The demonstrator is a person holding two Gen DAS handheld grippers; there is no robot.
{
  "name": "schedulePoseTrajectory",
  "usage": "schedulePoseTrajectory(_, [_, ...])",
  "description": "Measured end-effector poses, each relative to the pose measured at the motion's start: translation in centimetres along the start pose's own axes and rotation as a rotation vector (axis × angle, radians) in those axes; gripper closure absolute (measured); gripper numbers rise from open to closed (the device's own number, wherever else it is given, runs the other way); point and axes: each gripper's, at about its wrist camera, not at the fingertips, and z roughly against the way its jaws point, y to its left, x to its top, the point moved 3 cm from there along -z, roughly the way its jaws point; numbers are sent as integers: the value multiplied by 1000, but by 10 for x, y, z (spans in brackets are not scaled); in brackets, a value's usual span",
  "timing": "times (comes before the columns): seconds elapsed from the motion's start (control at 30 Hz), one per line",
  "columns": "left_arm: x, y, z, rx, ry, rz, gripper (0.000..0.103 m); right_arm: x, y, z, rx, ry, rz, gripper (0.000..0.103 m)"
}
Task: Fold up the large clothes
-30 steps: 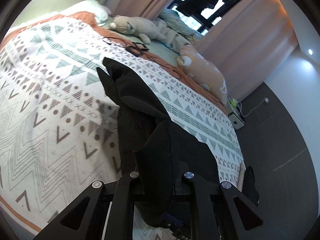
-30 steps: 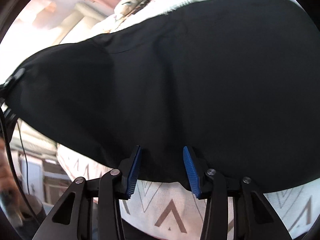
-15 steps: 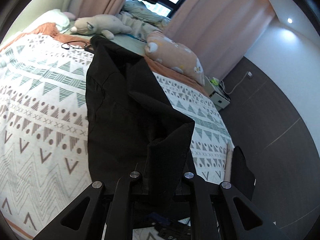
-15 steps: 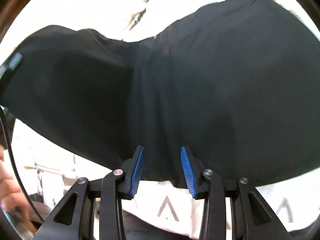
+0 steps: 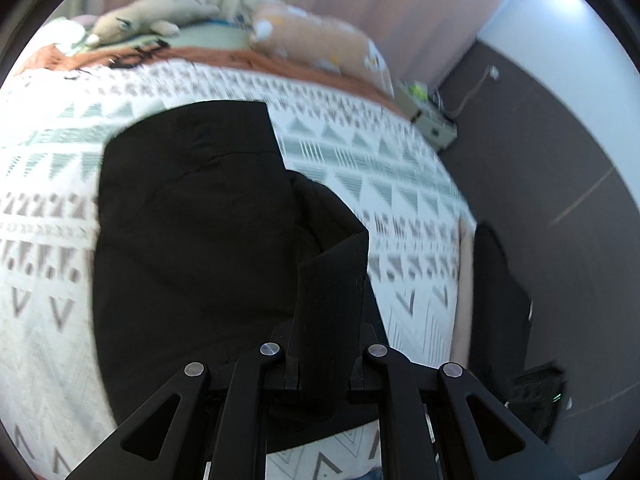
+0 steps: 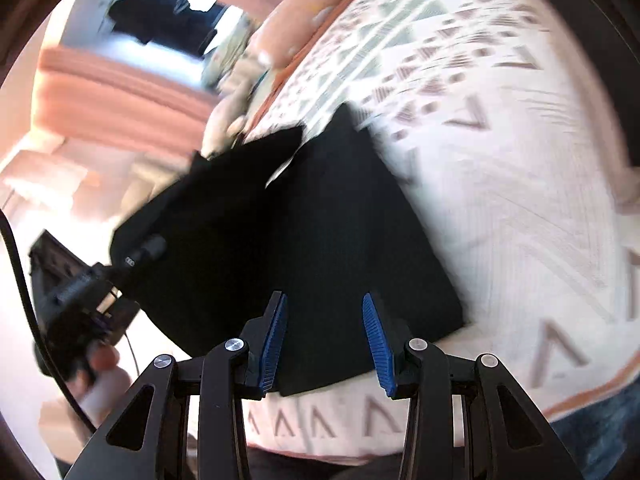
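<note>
Lying spread over the patterned bedspread (image 5: 400,184), the black garment (image 5: 192,240) covers the stretch of the bed nearest the camera, its far hem squared off and a seam curving across the upper part. In the left wrist view, the left gripper (image 5: 326,356) is clamped narrowly on a folded corner of that garment, which rises as a stiff dark flap between the two black fingers (image 5: 256,364). The rest of the cloth runs away from the flap toward the middle of the bed. Beyond the garment, along the far edge of the bed, rest a grey plush toy (image 5: 148,20) and a peach-coloured cushion (image 5: 316,40), with pink curtains (image 5: 416,12) behind them. Past the right edge of the bed, a small white box with cables (image 5: 434,128) sits on the dark floor (image 5: 560,184), and another dark piece of cloth (image 5: 500,292) hangs at the bed's corner.

In the right wrist view, the right gripper (image 6: 326,340) stands partly apart, its blue ribbed pads (image 6: 274,340) on either side of the near edge of the black garment (image 6: 320,220); whether the pads press on the cloth I cannot tell. The garment here shows two layers, one flat on the bedspread (image 6: 500,160) and one lifted at the left. At the left edge, a hand (image 6: 100,364) grips the other black device. The picture is blurred.
</note>
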Motion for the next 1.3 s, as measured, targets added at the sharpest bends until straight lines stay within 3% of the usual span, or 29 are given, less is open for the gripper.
schedulePoseTrajectory(0.27, [-44, -35, -54, 21, 128, -99, 91, 9, -56, 27, -30, -44, -112, 62])
schedulePoseTrajectory(0.5, [-57, -54, -79, 7, 178, -128, 90, 14, -79, 45, -24, -32, -121, 62])
schedulePoseTrajectory(0.53, [-57, -56, -82, 14, 190, -127, 87, 14, -81, 48, -20, -31, -123, 61])
schedulePoseTrajectory(0.6, [-57, -57, -83, -20, 226, -116, 72, 14, -81, 53, -8, -36, -129, 43])
schedulePoseTrajectory(0.67, [-56, -54, -77, -104, 249, -92, 51, 16, -79, 56, 3, -56, -122, 40])
schedulePoseTrajectory(0.77, [-51, -43, -59, -132, 219, -75, 47, 19, -66, 53, 27, -48, -97, 40])
schedulePoseTrajectory(1.13, [-34, 54, 25, -41, 69, 36, 46, 16, 6, 15, 80, 26, 64, 39])
schedulePoseTrajectory(1.3, [-35, 104, 47, 48, 36, 104, 46, 15, 32, -10, 25, 52, 131, 26])
